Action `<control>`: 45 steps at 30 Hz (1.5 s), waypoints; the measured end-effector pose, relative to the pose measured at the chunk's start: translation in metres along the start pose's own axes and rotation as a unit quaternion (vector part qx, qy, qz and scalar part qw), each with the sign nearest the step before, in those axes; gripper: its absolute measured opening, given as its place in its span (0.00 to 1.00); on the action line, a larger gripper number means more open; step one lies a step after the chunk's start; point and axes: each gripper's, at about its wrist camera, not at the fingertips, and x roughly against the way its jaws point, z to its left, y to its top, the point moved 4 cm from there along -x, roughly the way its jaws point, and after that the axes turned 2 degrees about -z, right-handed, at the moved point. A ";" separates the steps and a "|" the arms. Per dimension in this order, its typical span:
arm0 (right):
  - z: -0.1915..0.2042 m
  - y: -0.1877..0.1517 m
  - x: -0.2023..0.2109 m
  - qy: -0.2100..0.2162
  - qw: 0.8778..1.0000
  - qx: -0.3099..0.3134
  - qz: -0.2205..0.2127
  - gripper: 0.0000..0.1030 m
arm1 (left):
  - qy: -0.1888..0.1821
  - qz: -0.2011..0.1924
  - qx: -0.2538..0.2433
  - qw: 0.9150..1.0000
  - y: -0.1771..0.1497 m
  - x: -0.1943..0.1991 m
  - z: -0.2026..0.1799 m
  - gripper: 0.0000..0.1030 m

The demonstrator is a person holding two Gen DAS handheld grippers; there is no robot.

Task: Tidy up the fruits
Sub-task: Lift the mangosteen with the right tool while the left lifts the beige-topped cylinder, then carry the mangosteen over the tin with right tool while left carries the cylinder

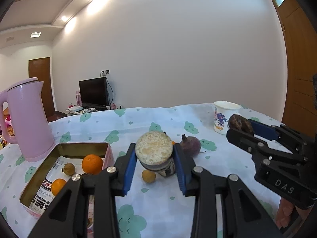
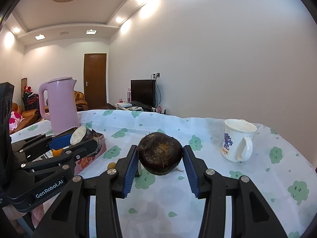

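Left tongs (image 1: 156,168): narrowly open, clamping cut taro (image 1: 153,150) above counter (image 1: 178,208), beside tin (image 1: 65,146).
Right tongs (image 2: 160,164): likewise gripping dark round taro (image 2: 160,154), airborne.
Risk: rounded hairy skins slipping from pads, dropping, rolling off counter edge; tongs colliding near tin.

Both views are brightly and evenly lit from above by recessed ceiling spotlights (image 2: 118,19), whose hot spots are blown out to white and spread soft glare down the white wall (image 1: 178,49). Only faint, diffuse shadows are cast on the bench cloth (image 2: 162,204). Strong fisheye curvature is seen: the ceiling edge and door frames are bent, and the corners are cut off by black vignetting. The centre is rendered sharp; far room detail is softened.
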 end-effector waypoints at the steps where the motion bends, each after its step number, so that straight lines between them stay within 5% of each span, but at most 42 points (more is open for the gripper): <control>1: 0.001 0.000 0.000 0.001 1.000 0.000 0.000 0.46 | 0.001 0.001 0.000 1.000 0.000 0.000 0.000 0.37; 45: 0.092 0.015 -0.044 0.094 0.994 0.027 0.041 0.46 | 0.073 0.042 0.030 0.996 -0.009 0.010 0.089 0.37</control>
